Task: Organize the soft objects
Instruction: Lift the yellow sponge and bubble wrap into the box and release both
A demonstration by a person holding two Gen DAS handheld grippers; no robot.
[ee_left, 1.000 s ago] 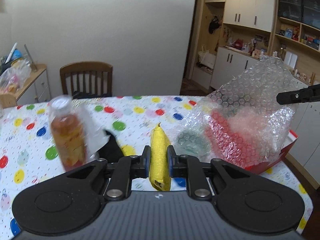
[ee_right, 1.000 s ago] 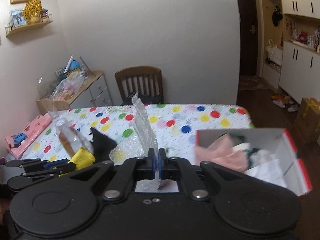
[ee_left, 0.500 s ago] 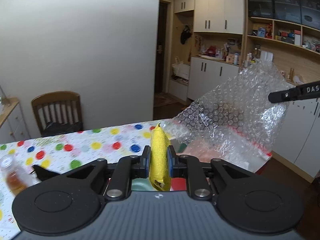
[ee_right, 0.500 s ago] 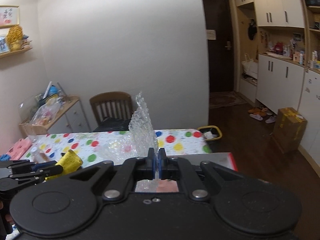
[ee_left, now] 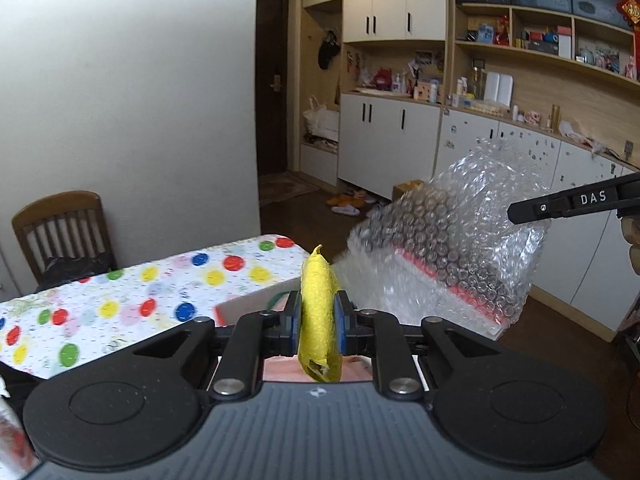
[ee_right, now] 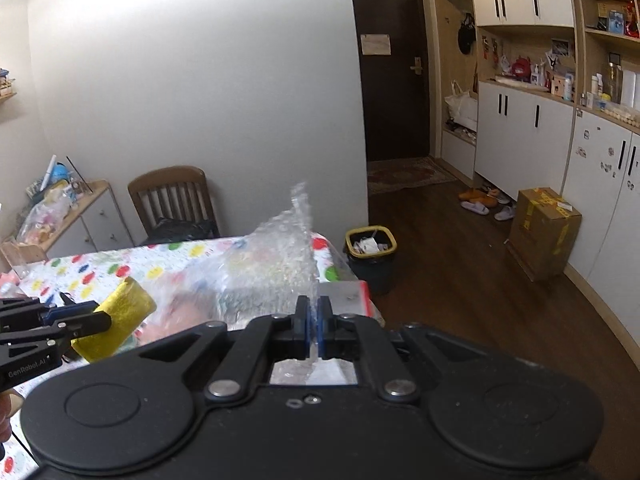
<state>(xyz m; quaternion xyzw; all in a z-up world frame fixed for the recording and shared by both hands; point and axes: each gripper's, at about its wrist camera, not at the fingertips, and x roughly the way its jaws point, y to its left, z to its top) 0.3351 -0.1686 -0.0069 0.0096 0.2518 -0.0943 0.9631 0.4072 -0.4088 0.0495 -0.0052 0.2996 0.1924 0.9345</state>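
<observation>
My left hand-held gripper (ee_left: 317,316) is clamped on a rolled yellow cloth (ee_left: 318,312), its blue pads pressing both sides, the roll standing upright between them with its pointed top above the fingers and its open end hanging below. In the right wrist view the same yellow cloth (ee_right: 114,320) sticks out from the left hand-held gripper (ee_right: 80,320) at the lower left, held above the bench (ee_right: 140,260) with its polka-dot cover.

My right hand-held gripper (ee_right: 314,326) is pinched nearly closed on a thin edge of bubble wrap (ee_right: 276,264), which rises above the fingers and billows to the left. From the left wrist camera the bubble wrap (ee_left: 452,240) hangs as a large clear sheet from the right hand-held gripper (ee_left: 516,214), whose fingers come in from the right edge.

Under the sheet I see a white box with red trim (ee_left: 436,276) at the end of the bench; something pink lies inside, though blur keeps me from saying what. A wooden chair (ee_right: 172,196) stands against the wall behind the bench, and a small bin (ee_right: 370,256) with a yellow rim sits on the floor just past the bench's end.
</observation>
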